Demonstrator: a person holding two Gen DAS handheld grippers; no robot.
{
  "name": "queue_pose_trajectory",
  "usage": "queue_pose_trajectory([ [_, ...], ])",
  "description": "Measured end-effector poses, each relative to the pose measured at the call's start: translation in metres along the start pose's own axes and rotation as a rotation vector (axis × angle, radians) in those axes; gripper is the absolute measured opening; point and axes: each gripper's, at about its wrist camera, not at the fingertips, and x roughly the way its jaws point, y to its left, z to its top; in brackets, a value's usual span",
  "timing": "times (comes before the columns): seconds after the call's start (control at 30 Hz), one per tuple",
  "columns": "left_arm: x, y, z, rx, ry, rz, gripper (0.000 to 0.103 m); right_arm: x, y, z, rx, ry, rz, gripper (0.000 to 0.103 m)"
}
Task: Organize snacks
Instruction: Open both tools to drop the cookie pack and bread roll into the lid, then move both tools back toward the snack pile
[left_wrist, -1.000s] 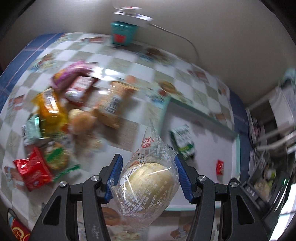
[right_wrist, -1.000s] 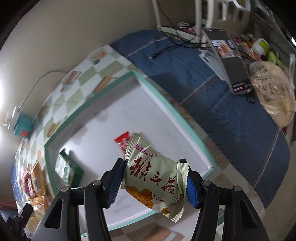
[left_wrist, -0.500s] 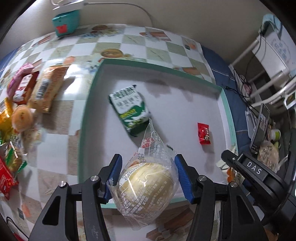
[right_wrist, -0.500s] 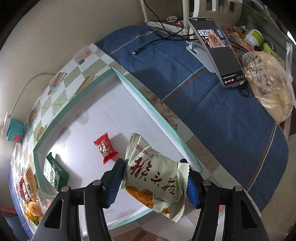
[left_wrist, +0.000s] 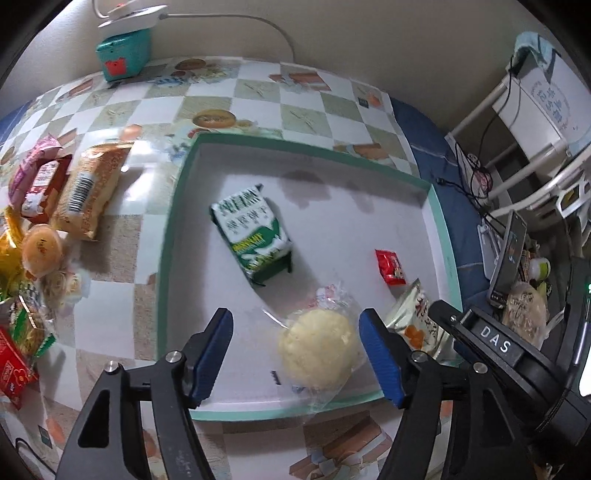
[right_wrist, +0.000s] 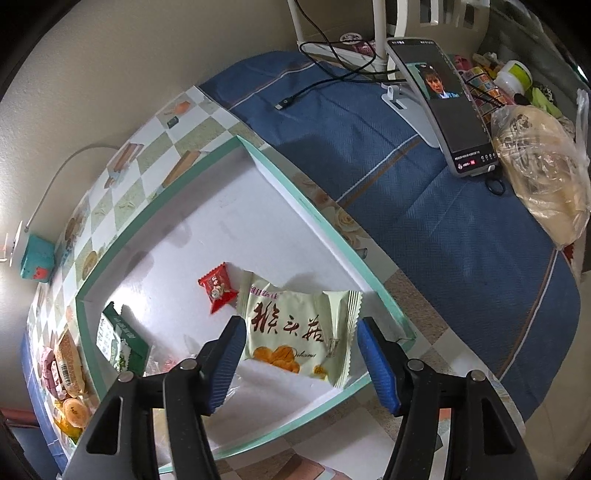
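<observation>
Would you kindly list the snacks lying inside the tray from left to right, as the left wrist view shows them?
Green and white carton → bun in clear wrap → small red candy → pale green cookie packet, at the right wall of the tray.

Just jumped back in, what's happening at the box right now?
Snacks are going into the shallow green-rimmed box. The left claw has just been opening; the wrapped bun lies loose on the box floor between its jaws. The right claw has its jaws either side of the pale green packet, whether gripping is unclear. A green milk carton and red candy already lie inside.
</observation>
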Motion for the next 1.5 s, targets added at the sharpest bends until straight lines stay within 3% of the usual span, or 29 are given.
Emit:
queue_pose_trajectory([
  [0.17, -0.021, 0.024, 0.011, -0.053, -0.048, 0.026, 0.074, -0.016, 0.009, 0.001, -0.03, -0.034, 0.006, 0.074],
  [0.27, -0.035, 0.05, 0.017, -0.105, -0.086, 0.074, 0.087, -0.026, 0.019, 0.001, -0.062, -0.059, 0.011, 0.081],
  [0.3, -0.038, 0.057, 0.018, -0.118, -0.096, 0.088, 0.088, -0.028, 0.022, 0.0, -0.068, -0.065, 0.012, 0.085],
  [0.53, -0.06, 0.119, 0.025, -0.208, -0.131, 0.29, 0.088, -0.034, 0.045, -0.008, -0.127, -0.087, 0.018, 0.103],
  [0.63, -0.068, 0.146, 0.024, -0.261, -0.132, 0.326, 0.097, -0.034, 0.054, -0.013, -0.149, -0.083, 0.024, 0.103],
  [1.03, -0.115, 0.243, 0.015, -0.477, -0.178, 0.362, 0.097, -0.042, 0.111, -0.042, -0.248, -0.096, 0.063, 0.103],
  [1.5, -0.146, 0.332, -0.015, -0.64, -0.167, 0.353, 0.097, -0.041, 0.222, -0.126, -0.531, -0.049, 0.13, 0.103],
])
